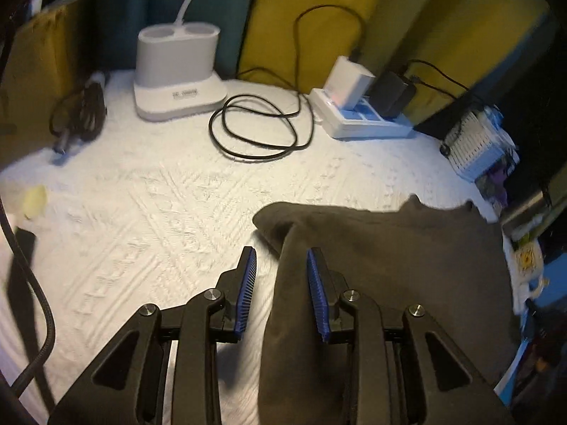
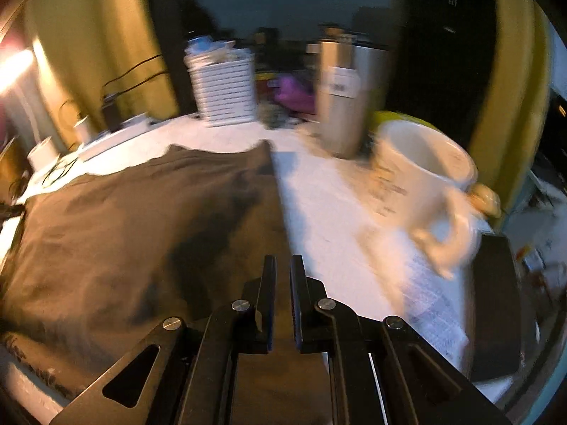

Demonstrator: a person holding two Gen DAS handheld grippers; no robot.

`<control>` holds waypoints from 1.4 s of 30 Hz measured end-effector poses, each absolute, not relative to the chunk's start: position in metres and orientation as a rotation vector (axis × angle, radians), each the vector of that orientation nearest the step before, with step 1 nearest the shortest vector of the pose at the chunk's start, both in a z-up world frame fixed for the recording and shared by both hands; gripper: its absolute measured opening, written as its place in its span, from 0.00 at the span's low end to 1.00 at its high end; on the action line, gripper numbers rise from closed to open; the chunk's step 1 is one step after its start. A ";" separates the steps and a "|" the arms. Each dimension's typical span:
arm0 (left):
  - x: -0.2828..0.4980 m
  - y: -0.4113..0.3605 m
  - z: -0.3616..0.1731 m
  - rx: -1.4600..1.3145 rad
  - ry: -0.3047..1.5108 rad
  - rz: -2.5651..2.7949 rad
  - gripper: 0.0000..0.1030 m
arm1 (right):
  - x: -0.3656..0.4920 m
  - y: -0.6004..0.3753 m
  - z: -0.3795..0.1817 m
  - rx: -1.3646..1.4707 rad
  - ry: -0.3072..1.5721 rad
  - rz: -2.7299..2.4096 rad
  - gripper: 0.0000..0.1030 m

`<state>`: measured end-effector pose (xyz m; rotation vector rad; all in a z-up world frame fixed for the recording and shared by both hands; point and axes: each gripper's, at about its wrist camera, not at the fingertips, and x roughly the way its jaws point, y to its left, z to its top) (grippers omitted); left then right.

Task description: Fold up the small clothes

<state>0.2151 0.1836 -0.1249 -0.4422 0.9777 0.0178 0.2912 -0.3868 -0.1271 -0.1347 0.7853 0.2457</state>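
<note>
A dark brown garment (image 1: 389, 255) lies on the white textured tablecloth (image 1: 159, 219), spread to the right in the left wrist view. My left gripper (image 1: 281, 258) is open, its blue pads wide apart, with a raised fold of the garment between them against the right pad. In the right wrist view the same garment (image 2: 124, 219) covers the left half of the table. My right gripper (image 2: 282, 265) sits over the garment's right edge with its jaws nearly together; a narrow gap shows and the cloth lies under them. The view is blurred.
At the back stand a white lamp base (image 1: 177, 71), a coiled black cable (image 1: 258, 127), a charger block (image 1: 354, 106) and a white basket (image 1: 475, 141). On the right are a white mug (image 2: 425, 184), a metal tumbler (image 2: 340, 99) and a black phone (image 2: 496, 304).
</note>
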 end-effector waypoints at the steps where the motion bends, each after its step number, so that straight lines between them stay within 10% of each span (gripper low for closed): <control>1: 0.217 0.187 -0.128 -0.478 0.981 0.017 0.28 | 0.295 -0.378 -0.128 -0.152 0.785 0.263 0.09; 3: 0.221 0.193 -0.135 -0.558 0.994 0.003 0.28 | 0.304 -0.361 -0.131 -0.182 0.788 0.292 0.16; 5: 0.227 0.194 -0.138 -0.607 1.000 -0.023 0.28 | 0.314 -0.346 -0.134 -0.205 0.793 0.323 0.81; 7: 0.235 0.192 -0.138 -0.605 1.000 -0.038 0.28 | 0.324 -0.333 -0.138 -0.228 0.784 0.358 0.98; 14: 0.260 0.186 -0.140 -0.531 0.964 -0.049 0.28 | 0.363 -0.328 -0.162 -0.197 0.876 0.349 0.98; 16: 0.262 0.179 -0.136 -0.422 0.923 -0.024 0.03 | 0.366 -0.331 -0.165 -0.172 0.895 0.358 0.98; 30: 0.243 0.156 -0.102 -0.092 0.797 0.158 0.04 | 0.375 -0.321 -0.146 -0.213 0.838 0.345 0.98; 35: 0.230 0.116 -0.096 -0.100 0.803 0.017 0.48 | 0.384 -0.306 -0.138 -0.211 0.818 0.358 0.98; 42: 0.222 0.063 -0.127 -0.164 0.928 -0.135 0.48 | 0.387 -0.289 -0.152 -0.218 0.839 0.388 0.98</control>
